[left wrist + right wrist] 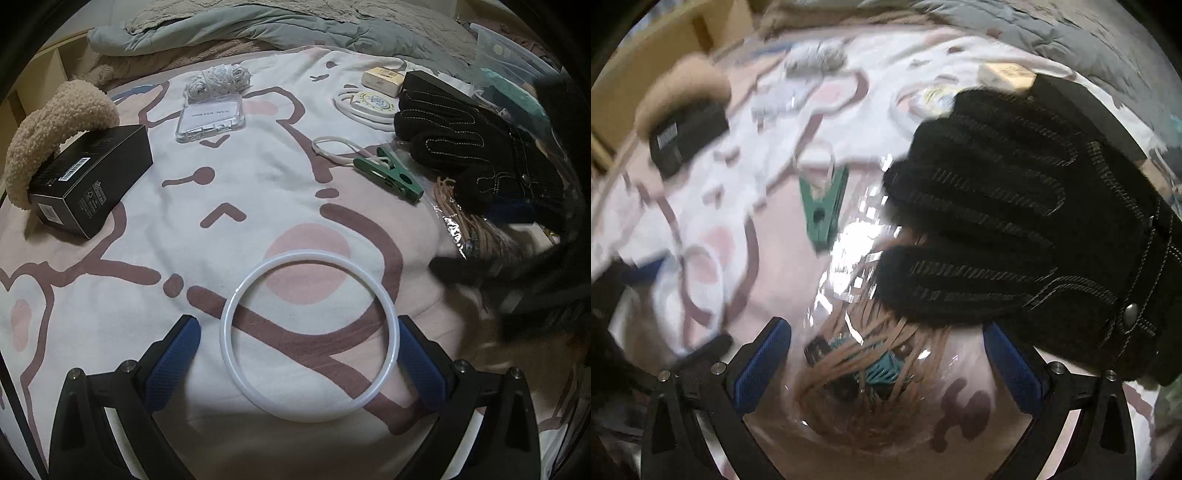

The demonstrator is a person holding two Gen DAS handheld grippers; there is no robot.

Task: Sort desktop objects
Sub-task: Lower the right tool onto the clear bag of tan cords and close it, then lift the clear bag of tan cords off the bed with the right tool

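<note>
Smooth white plastic ring (309,335), fuzzy black knit glove (1027,206), crinkly glossy bag (857,258).

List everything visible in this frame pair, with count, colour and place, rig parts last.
ring: 1, white, flat on the blanket between the left gripper's fingers
box: 1, black, far left
fleece headband: 1, beige, behind the box
phone case: 1, clear, centre back
lace bundle: 1, white, behind the case
clip: 1, green, right of centre
glove: 1, black, right
bag of rubber bands: 1, clear with tan bands, partly under the glove
blanket: 1, white and pink
left gripper: 1, open
right gripper: 1, open
</note>
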